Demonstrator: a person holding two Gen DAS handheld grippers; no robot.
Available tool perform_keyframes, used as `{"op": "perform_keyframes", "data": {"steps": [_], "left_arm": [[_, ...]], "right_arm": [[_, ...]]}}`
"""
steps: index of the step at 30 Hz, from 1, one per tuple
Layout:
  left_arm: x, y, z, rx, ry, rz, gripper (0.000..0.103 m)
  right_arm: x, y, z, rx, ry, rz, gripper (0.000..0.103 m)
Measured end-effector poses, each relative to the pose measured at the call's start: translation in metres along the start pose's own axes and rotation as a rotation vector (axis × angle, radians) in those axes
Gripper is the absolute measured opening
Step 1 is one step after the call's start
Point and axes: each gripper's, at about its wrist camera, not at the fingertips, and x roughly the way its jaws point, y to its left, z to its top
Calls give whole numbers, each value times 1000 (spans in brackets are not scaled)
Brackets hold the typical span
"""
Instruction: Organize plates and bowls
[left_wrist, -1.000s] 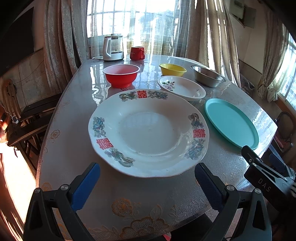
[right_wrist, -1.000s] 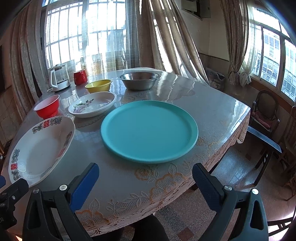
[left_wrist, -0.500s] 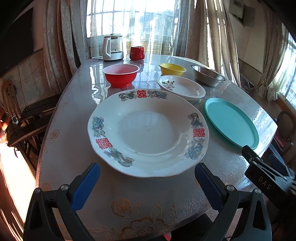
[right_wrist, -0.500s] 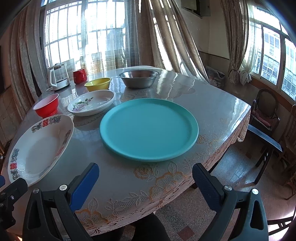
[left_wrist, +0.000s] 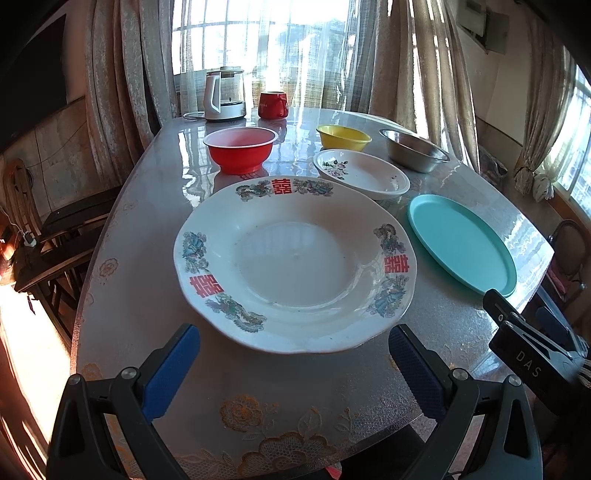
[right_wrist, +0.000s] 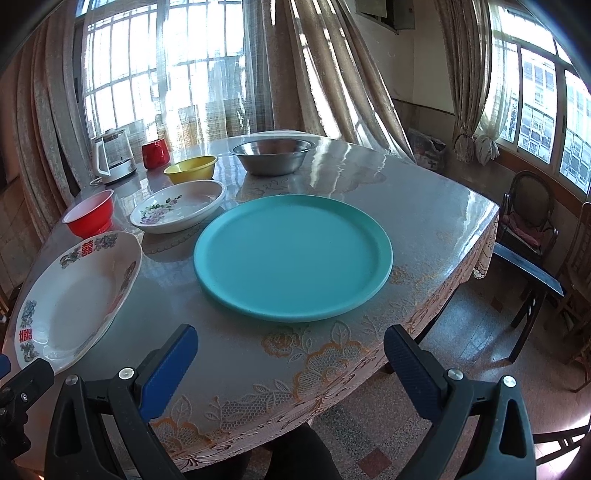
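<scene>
A big white plate with red characters and dragons (left_wrist: 295, 262) (right_wrist: 70, 299) lies just ahead of my left gripper (left_wrist: 293, 350), which is open and empty. A teal plate (right_wrist: 293, 254) (left_wrist: 461, 240) lies in front of my right gripper (right_wrist: 290, 347), open and empty too. Farther back stand a small floral dish (left_wrist: 364, 173) (right_wrist: 181, 206), a red bowl (left_wrist: 240, 149) (right_wrist: 90, 214), a yellow bowl (left_wrist: 343, 137) (right_wrist: 192, 169) and a steel bowl (left_wrist: 413, 149) (right_wrist: 273, 155). The right tool's body (left_wrist: 532, 354) shows at the left view's right edge.
A kettle (left_wrist: 223, 94) (right_wrist: 112, 157) and a red mug (left_wrist: 272, 105) (right_wrist: 156, 154) stand at the table's far end by the curtained window. The table (right_wrist: 424, 229) has a glossy floral cover. Chairs (right_wrist: 532, 229) stand to the right, a dark bench (left_wrist: 70, 225) to the left.
Both grippers have crept slightly forward toward their plates. Nothing on the table has moved.
</scene>
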Motion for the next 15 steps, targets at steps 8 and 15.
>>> {"op": "perform_keyframes", "data": {"steps": [8,15], "left_arm": [[0,-1,0,0,-1,0,103],[0,-1,0,-1,-3,-2,103]], "right_arm": [[1,1,0,-6,3,8,102],[1,3,0,-14,-8,13,102]]}}
